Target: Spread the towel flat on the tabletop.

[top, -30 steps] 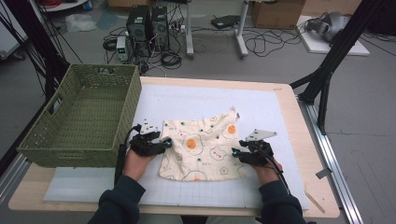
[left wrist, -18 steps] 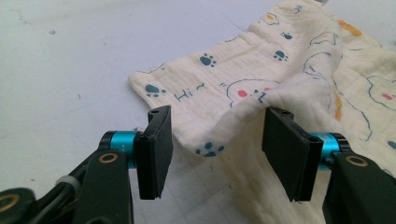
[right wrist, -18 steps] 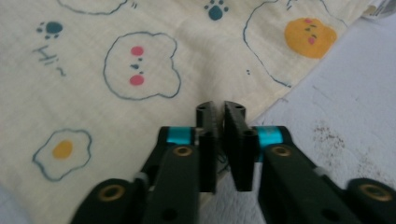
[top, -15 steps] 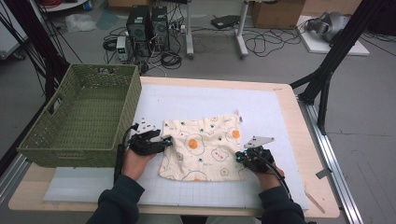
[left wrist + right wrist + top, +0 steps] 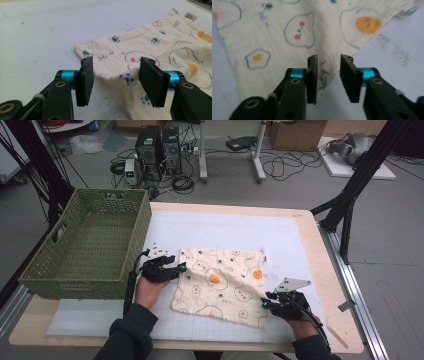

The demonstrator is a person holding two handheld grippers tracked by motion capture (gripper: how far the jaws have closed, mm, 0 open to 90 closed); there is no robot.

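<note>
A cream cloth (image 5: 220,285) printed with cartoon animals lies spread on the white mat (image 5: 225,227). My left gripper (image 5: 178,268) sits at the cloth's left edge. In the left gripper view it (image 5: 115,72) stands open, with a low raised fold of cloth (image 5: 150,50) between and beyond the pads, untouched. My right gripper (image 5: 265,303) is at the cloth's near right corner. Its jaws (image 5: 328,62) have just been opening and stand apart over the cloth (image 5: 287,30) edge, with nothing pinched.
A green woven basket (image 5: 75,280) stands at the table's left, close beside my left hand. The wooden table edge (image 5: 327,285) runs along the right of the mat. Computers and cables lie on the floor behind the table.
My right gripper has drawn toward the near edge, and the cloth's near right corner has come with it, so the cloth lies wider. The left gripper has stayed put.
</note>
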